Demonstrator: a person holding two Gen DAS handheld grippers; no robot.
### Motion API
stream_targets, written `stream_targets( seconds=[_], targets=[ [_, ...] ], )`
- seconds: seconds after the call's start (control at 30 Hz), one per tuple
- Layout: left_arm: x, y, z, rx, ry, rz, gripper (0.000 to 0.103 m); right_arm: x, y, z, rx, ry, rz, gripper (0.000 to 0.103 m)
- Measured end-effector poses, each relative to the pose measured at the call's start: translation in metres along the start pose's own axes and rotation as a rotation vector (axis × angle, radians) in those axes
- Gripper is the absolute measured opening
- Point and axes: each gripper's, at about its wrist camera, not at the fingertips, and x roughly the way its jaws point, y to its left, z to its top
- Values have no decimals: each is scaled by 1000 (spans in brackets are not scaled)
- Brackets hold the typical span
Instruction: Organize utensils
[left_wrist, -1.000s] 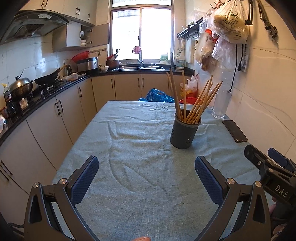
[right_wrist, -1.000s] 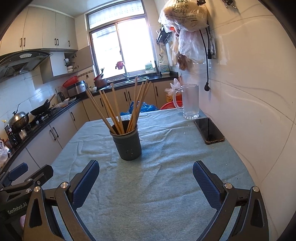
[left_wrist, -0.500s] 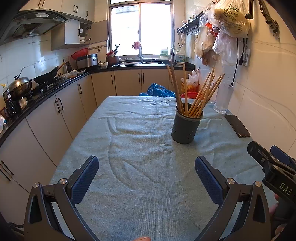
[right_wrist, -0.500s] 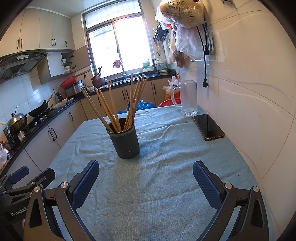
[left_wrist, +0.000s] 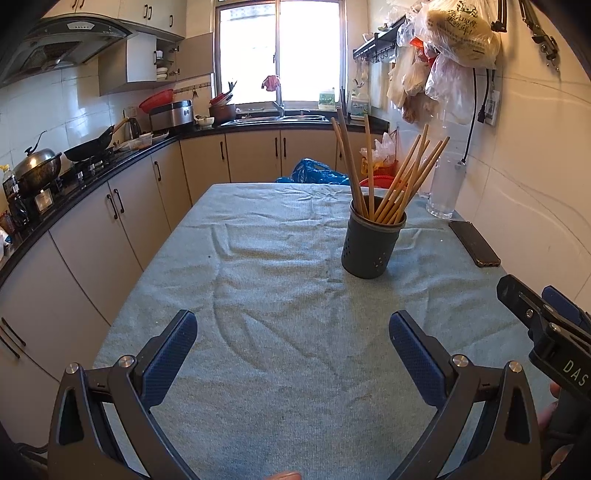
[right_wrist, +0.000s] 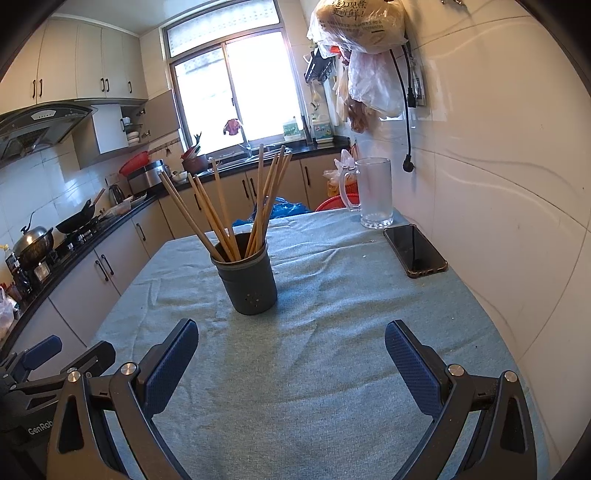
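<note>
The chopsticks stand fanned in a dark holder mid-surface. Both tools, the left tool and the right tool, are spread and empty. Judging by this, approach slowly, pinching one stick without tipping the holder. A phone and a mug sit near the tiled wall.

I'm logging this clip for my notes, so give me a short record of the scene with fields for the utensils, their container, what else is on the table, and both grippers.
utensils: wooden chopsticks, standing fanned out in the holder
container: dark grey holder, upright on the table
surface: table under a blue-green cloth
other items: glass mug and black phone, near the wall
left gripper: jaws open, empty, short of the holder
right gripper: jaws open, empty, short of the holder
</note>
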Motion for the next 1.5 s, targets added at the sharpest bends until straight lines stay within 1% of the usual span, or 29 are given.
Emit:
stream_targets(
  seconds=[0.93,1.5],
  targets=[
    [8,0,-8,-4,33,-13,103,1,6,-6,-16,8,5,103],
    [12,2,-7,-12,55,-25,103,5,7,-9,-12,23,7,103]
  ],
)
